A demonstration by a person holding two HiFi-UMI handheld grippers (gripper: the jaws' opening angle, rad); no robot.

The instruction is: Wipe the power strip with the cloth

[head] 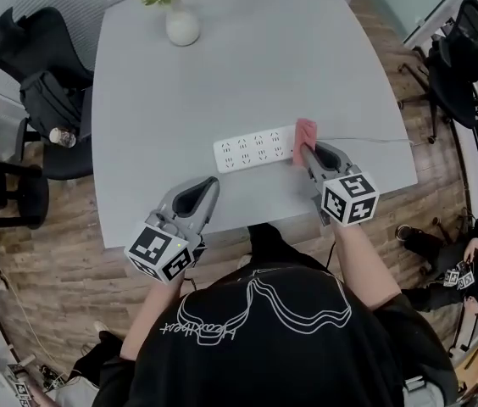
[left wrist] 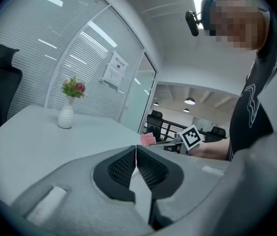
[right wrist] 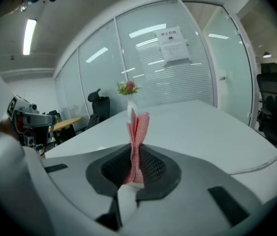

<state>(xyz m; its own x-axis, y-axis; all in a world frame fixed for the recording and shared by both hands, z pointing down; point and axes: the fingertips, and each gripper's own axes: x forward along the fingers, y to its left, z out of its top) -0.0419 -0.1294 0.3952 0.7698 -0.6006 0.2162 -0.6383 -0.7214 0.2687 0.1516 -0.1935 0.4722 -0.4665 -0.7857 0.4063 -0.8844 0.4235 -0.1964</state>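
Pinching the cloth [right wrist: 137,132] in the right gripper [head: 305,150], with the left gripper [left wrist: 136,154] closed on nothing, probably risking shoving the unsteadied power strip [head: 252,151] sideways.

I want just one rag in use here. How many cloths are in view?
1: the pink cloth, clamped in the right gripper at the right end of the power strip on the table. The left gripper is shut on nothing. No other shows.
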